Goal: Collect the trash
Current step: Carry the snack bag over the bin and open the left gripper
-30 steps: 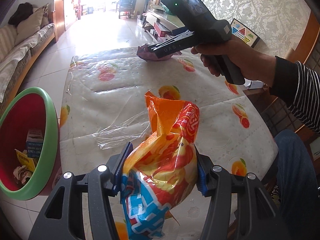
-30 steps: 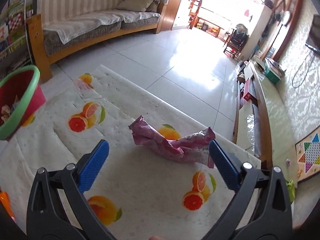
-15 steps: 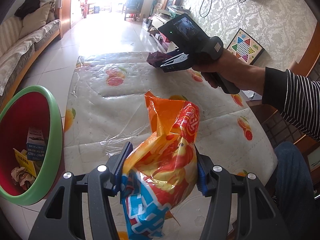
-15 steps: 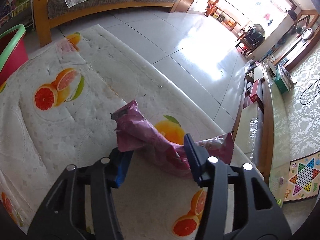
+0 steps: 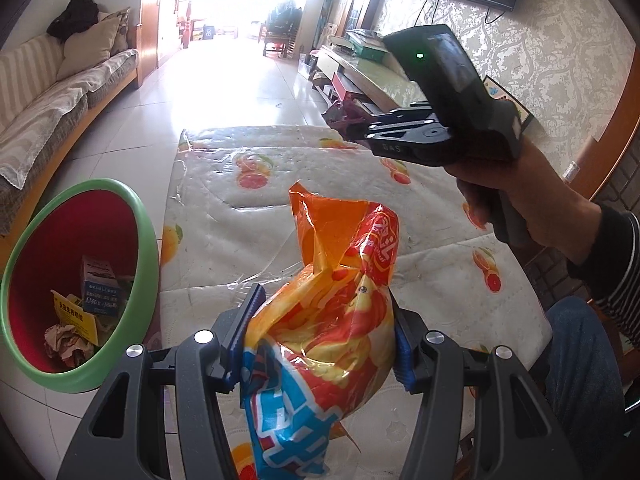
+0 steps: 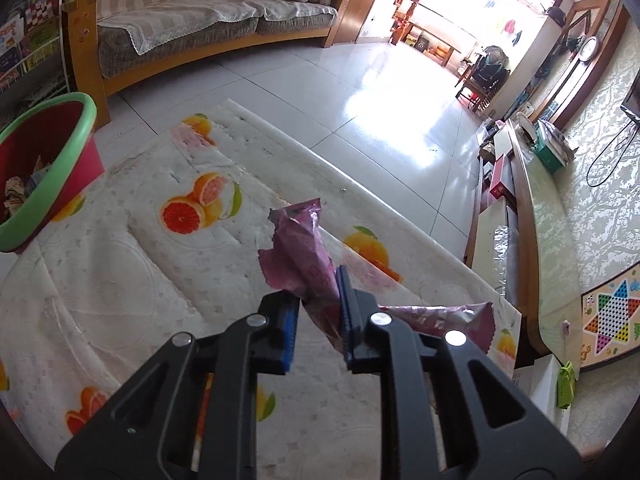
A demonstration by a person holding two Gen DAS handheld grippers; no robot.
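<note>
Orange and shiny, the crinkled snack bag (image 5: 332, 320) is squeezed between the blue pads of the left gripper (image 5: 320, 344), low in the middle of the left view. A purple wrapper (image 6: 304, 268) is pinched by the right gripper (image 6: 318, 320), whose jaws have just been closing tight on it. Only the left view shows the hand (image 5: 516, 196) and the trash inside the red bin (image 5: 120, 208); only the right view shows the star board (image 6: 612, 320). Fruit pictures are printed on the white table cover (image 6: 120, 280). A sofa (image 6: 192, 16) is seen at the upper left.
</note>
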